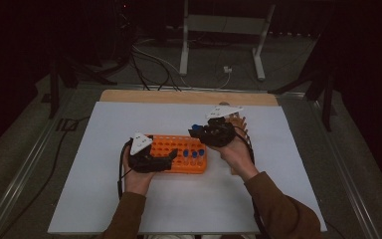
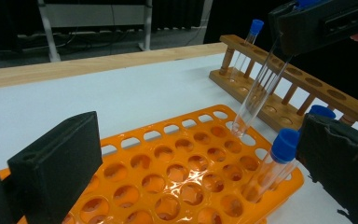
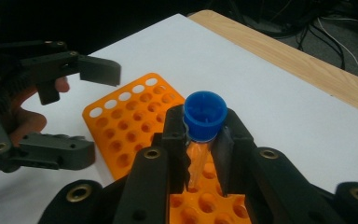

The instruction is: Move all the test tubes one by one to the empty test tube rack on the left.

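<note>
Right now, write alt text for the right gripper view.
The right gripper clamps a clear blue-capped test tube above an orange plastic tube rack on a white tabletop. Beyond the rack, the left gripper stands open.

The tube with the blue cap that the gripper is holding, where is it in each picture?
High view: the held tube is just right of centre, in the right gripper, above the orange rack.
Left gripper view: upper right, slanting down to the rack.
Right gripper view: centre, blue cap up, between the black jaws.
Shared landmark: the orange rack.
</note>
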A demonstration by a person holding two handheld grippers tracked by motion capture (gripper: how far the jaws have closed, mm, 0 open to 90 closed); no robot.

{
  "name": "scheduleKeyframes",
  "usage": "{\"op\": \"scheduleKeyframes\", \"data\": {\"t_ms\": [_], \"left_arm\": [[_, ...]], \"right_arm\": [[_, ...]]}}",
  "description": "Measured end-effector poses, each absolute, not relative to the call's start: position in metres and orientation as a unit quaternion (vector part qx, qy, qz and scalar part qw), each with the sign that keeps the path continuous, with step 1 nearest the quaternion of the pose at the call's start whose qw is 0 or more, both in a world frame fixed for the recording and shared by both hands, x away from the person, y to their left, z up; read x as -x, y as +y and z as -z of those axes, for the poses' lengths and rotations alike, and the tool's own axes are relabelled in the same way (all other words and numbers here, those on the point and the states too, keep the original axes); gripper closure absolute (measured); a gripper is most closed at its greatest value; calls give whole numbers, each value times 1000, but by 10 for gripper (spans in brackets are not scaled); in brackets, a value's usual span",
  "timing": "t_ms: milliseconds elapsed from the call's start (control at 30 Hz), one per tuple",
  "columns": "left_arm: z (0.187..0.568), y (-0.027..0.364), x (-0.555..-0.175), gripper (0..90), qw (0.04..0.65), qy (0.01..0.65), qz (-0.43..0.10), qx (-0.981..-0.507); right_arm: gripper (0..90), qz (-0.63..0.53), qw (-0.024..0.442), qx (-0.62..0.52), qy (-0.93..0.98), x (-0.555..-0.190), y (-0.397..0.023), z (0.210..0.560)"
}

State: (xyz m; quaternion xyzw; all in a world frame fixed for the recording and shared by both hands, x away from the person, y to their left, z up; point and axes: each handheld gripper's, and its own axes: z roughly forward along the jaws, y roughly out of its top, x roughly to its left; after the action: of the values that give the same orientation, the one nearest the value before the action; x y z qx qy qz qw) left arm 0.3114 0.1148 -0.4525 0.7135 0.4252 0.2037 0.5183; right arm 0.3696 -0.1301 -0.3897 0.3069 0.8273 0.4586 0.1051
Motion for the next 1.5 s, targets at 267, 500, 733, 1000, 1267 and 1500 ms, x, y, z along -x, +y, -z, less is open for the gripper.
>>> {"op": "scheduleKeyframes", "data": {"t_ms": [267,500,733,1000,1267,1500], "left_arm": [[450,110,-310,43,515,416,-206,-721],[448,107,-308,99,512,406,-215,-726],[447,103,-304,335,515,389,-228,-729],[447,102,-303,638,519,372,-221,-737],[449,101,-303,772,516,367,-217,-743],[450,100,-303,779,516,367,-218,-743]], "right_arm": [[764,-458,97,-291,834,-365,-114,389],[763,-459,88,-275,840,-360,-98,388],[763,-457,80,-262,846,-355,-84,390],[763,-458,75,-252,849,-351,-75,391],[763,-456,75,-251,850,-350,-73,391],[694,-461,76,-253,847,-351,-75,391]]}}
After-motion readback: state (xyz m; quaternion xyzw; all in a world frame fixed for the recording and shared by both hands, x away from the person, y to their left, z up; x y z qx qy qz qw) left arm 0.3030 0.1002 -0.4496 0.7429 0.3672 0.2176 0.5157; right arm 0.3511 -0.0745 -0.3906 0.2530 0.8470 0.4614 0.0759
